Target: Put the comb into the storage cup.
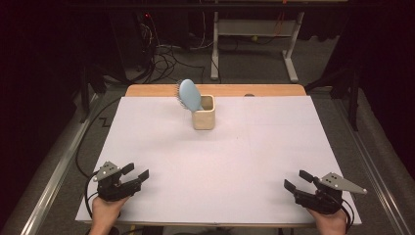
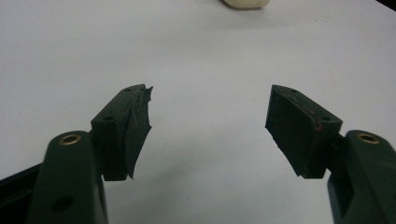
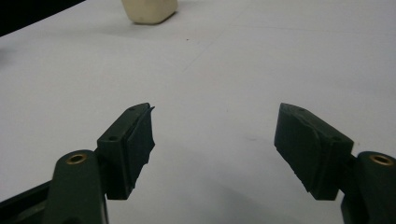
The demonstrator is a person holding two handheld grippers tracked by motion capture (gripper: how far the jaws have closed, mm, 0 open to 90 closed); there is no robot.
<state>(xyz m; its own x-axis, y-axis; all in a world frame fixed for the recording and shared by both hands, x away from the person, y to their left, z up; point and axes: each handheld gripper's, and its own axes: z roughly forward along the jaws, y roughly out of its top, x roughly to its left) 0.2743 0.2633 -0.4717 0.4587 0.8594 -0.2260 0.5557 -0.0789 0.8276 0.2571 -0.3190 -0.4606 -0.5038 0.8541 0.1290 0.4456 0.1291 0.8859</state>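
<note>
Honestly, your left gripper (image 1: 137, 172) and right gripper (image 1: 292, 179) gape empty; the cup (image 1: 203, 116) hides the brush (image 1: 190, 95) handle, and both gripper views crop its top.

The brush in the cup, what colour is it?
Light blue; the brush leans out of the cream cup, clearest in the high view.

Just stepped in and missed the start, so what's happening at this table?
A person sits at a white-covered table with a two-jaw gripper in each hand. The left gripper and right gripper rest near the front edge, both open with nothing between the jaws. Toward the far side stands a cream cup with a blue hairbrush leaning in it, head up. Neither gripper touches them.
</note>
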